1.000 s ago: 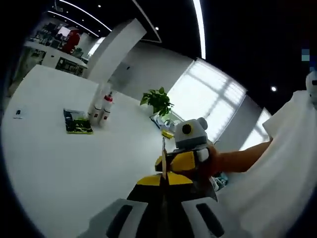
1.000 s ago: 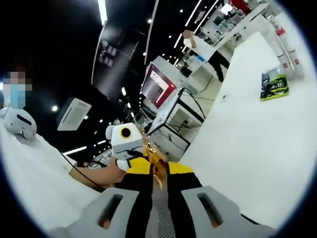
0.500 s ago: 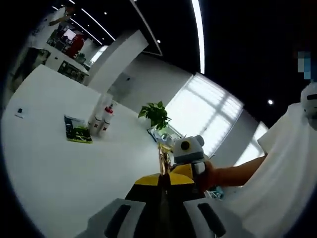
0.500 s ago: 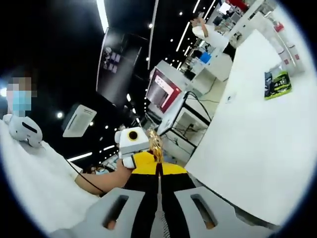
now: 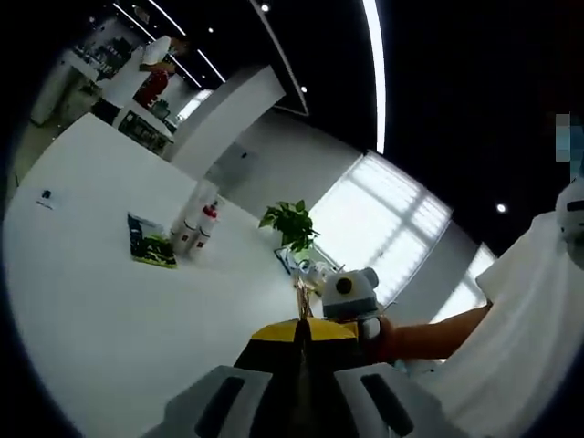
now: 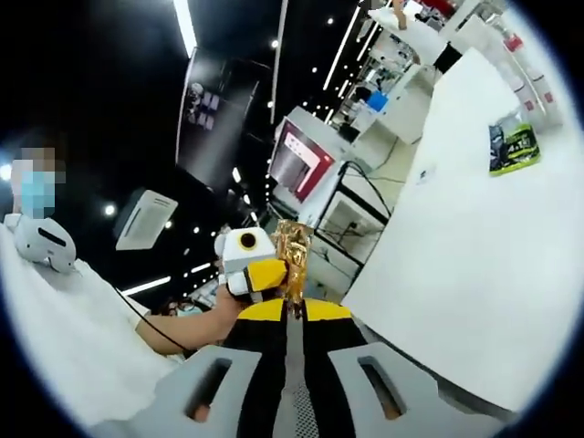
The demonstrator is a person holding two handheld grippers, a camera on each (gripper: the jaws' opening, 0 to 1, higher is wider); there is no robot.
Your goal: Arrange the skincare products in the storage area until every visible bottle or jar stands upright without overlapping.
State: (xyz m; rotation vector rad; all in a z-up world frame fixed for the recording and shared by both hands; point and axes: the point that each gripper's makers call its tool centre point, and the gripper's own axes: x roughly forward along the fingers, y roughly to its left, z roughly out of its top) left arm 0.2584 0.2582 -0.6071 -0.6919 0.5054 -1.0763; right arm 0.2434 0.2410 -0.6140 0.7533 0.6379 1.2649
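Left gripper view: the left gripper [image 5: 302, 333] has its jaws clenched on a thin gold sachet [image 5: 298, 306] seen edge-on, and the right gripper [image 5: 351, 297] sits just beside it at 3 o'clock. Compared with 0.5 s ago the view has tipped a little. The 2 white bottles [image 5: 193, 228] stand upright on the white table [image 5: 109, 310] at 10 o'clock, next to a green packet [image 5: 149, 244] lying flat. They are untouched, so the arranging looks barely begun.

Right gripper view: the right gripper [image 6: 293, 315] is also clamped on the gold sachet [image 6: 292, 258], which now shows its crinkled face where 0.5 s ago it was a narrow strip. The left gripper [image 6: 248, 265] has closed in until it touches the sachet. Both grippers seem busy with this sachet, well apart from the green packet [image 6: 511, 146] at 2 o'clock
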